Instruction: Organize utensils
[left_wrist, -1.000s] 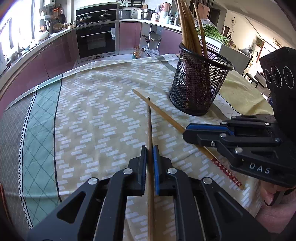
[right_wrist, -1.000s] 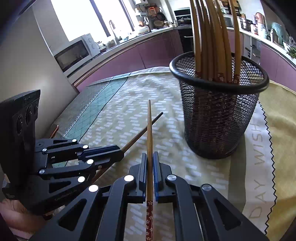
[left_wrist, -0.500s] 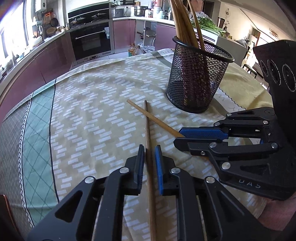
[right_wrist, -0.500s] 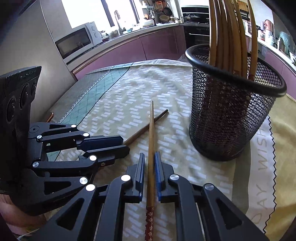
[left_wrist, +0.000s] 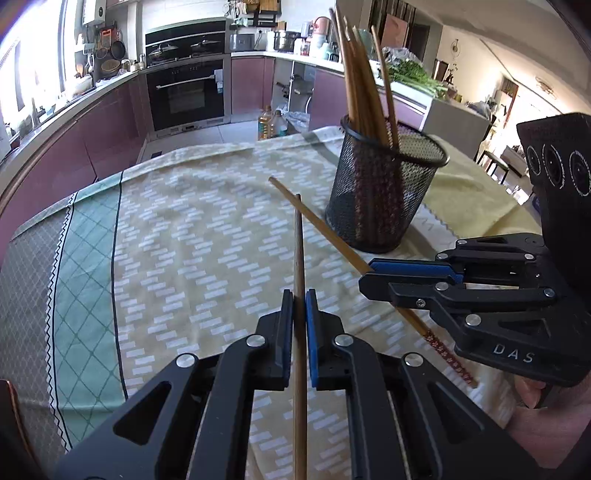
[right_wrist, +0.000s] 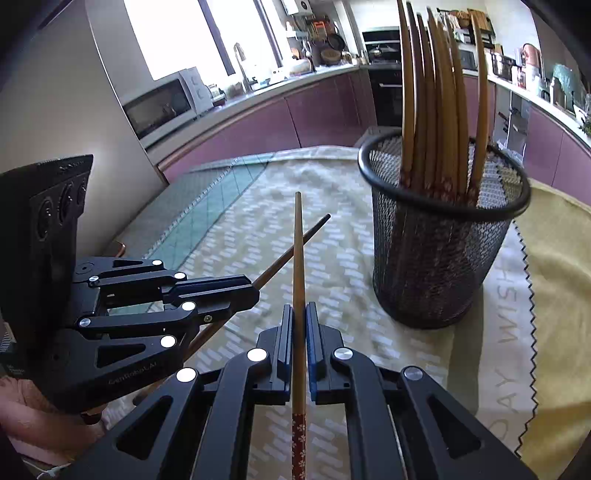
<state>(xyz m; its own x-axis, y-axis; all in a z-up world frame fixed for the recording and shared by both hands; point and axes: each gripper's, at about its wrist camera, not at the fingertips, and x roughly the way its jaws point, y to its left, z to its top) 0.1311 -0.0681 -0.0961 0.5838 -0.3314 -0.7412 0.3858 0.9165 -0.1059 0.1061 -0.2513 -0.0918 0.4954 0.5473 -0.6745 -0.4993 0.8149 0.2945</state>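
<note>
My left gripper (left_wrist: 299, 295) is shut on a dark brown chopstick (left_wrist: 298, 243) that points forward above the tablecloth. My right gripper (right_wrist: 299, 308) is shut on a lighter bamboo chopstick (right_wrist: 297, 243) with a red flowered end. The two sticks cross in both views. In the left wrist view the right gripper (left_wrist: 369, 275) holds its chopstick (left_wrist: 317, 221) from the right. In the right wrist view the left gripper (right_wrist: 251, 291) holds its chopstick (right_wrist: 295, 247) from the left. A black mesh holder (left_wrist: 384, 192) with several bamboo chopsticks stands ahead; it also shows in the right wrist view (right_wrist: 439, 254).
A patterned tablecloth (left_wrist: 177, 251) covers the table, with a yellow cloth (right_wrist: 554, 280) under and right of the holder. Kitchen counters and an oven (left_wrist: 186, 94) lie beyond the table's far edge.
Both grippers have risen and lifted their chopsticks off the cloth. The left jaws, slightly apart half a second ago, now press on the dark stick. The holder looks a little farther off.
</note>
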